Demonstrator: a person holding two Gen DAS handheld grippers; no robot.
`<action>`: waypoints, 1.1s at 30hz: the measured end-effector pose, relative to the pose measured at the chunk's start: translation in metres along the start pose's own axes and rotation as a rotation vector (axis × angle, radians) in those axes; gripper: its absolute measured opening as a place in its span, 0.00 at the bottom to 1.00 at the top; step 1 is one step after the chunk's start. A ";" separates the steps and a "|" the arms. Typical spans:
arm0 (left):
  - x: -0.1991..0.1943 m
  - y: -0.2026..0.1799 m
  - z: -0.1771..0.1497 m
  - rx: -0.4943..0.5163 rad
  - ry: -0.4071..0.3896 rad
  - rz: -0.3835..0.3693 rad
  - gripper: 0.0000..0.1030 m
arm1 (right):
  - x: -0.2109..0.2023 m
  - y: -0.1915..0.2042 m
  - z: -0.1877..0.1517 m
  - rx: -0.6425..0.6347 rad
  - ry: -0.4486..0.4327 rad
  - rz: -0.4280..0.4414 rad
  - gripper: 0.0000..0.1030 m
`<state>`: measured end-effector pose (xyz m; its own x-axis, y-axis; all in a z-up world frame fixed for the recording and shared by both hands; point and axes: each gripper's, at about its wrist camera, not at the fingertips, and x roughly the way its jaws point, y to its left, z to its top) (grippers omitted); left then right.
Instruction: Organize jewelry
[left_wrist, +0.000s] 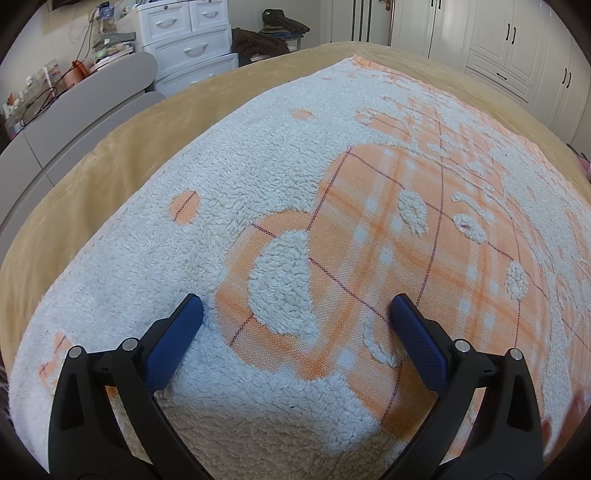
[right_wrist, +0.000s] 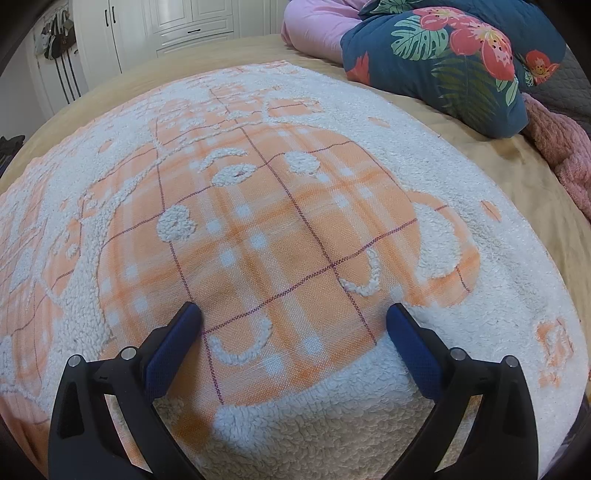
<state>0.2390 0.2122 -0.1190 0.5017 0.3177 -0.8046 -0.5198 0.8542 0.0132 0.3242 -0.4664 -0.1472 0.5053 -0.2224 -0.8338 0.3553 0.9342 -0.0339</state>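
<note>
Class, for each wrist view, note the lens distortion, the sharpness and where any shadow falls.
Left wrist view: the white-and-orange fleecy blanket bulges like a dome, corners vignetted black, sharp, soft shadow near the bottom edge. Right wrist view: same bulge, sharp, shadow beneath the blue-padded fingers.

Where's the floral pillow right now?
Right wrist view, upper right: the floral pillow lies on the tan bedspread beyond the orange-and-white towel, beside a pink blanket.

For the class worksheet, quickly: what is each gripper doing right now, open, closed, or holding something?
Left gripper: open, empty, above the orange and white towel.
Right gripper: open, empty, over the same towel. No jewelry shows in either view.
</note>
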 end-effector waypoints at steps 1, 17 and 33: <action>0.000 -0.001 0.000 0.001 0.000 0.001 0.90 | 0.000 0.000 0.000 0.000 0.000 0.000 0.95; 0.000 0.000 0.000 0.001 0.000 0.001 0.90 | 0.000 0.000 0.000 0.000 0.000 0.000 0.95; 0.001 0.002 0.001 -0.013 -0.011 -0.017 0.90 | 0.000 0.000 0.000 0.000 0.000 0.001 0.95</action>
<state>0.2387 0.2148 -0.1193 0.5179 0.3077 -0.7982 -0.5200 0.8541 -0.0081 0.3248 -0.4662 -0.1473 0.5057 -0.2219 -0.8337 0.3551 0.9342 -0.0333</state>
